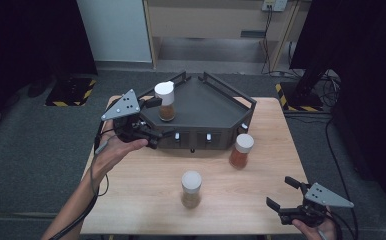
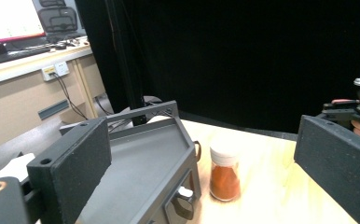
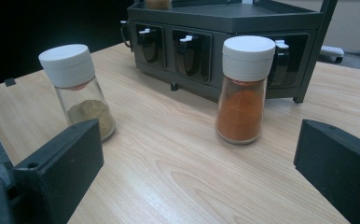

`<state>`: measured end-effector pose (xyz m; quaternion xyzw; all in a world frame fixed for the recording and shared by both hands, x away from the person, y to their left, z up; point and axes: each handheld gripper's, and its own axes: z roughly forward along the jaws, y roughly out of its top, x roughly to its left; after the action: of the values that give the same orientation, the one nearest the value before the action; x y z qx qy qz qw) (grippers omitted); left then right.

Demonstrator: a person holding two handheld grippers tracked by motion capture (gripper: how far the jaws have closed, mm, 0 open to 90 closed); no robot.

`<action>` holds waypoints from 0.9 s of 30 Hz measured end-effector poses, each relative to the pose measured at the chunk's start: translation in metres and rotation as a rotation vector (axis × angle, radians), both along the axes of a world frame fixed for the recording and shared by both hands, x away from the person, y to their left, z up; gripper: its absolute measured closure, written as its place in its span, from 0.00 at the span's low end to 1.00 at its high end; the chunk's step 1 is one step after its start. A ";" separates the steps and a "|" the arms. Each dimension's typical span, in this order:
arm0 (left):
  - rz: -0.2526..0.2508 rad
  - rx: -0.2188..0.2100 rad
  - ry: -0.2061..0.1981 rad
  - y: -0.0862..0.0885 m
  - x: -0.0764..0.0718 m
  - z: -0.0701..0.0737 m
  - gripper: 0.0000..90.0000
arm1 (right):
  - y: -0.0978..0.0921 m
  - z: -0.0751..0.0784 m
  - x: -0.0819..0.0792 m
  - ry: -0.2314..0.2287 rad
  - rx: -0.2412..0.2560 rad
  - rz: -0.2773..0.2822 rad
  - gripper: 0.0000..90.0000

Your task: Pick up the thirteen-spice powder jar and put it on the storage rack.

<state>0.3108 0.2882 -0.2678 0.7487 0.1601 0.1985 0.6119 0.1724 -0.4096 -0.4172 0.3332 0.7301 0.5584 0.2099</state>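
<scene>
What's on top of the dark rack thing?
One white-capped spice jar with brownish powder stands on the dark rack, near its left end beside the open left tool. The jar hides the bit of shelf beneath it.

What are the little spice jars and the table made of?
The spice jars look like clear glass or plastic, since the powder shows through; their white caps look like matte plastic. The table looks like pale wood or wood-look laminate, with grain lines.
</scene>
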 end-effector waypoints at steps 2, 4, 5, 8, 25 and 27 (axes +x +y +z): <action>-0.007 -0.006 -0.001 0.001 -0.002 -0.002 0.03 | 0.000 0.000 0.000 0.001 0.000 0.001 0.02; -0.015 -0.007 -0.004 0.001 -0.005 -0.004 0.03 | 0.000 0.000 0.000 0.001 -0.001 0.001 0.02; -0.019 -0.007 -0.005 0.001 -0.006 -0.004 0.03 | 0.000 0.000 0.000 0.001 0.000 0.001 0.02; -0.031 -0.011 -0.011 0.001 -0.009 -0.007 0.03 | 0.000 0.000 0.000 0.001 -0.001 0.000 0.02; -0.006 -0.010 0.002 0.009 -0.023 -0.032 0.03 | 0.000 0.000 0.000 0.003 0.000 -0.001 0.02; 0.000 -0.012 0.004 0.011 -0.026 -0.036 0.02 | 0.000 0.000 0.000 0.004 0.000 -0.001 0.02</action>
<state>0.2849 0.2988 -0.3043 0.7455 0.1624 0.1959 0.6160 0.1724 -0.4093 -0.4169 0.3347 0.7304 0.5577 0.2085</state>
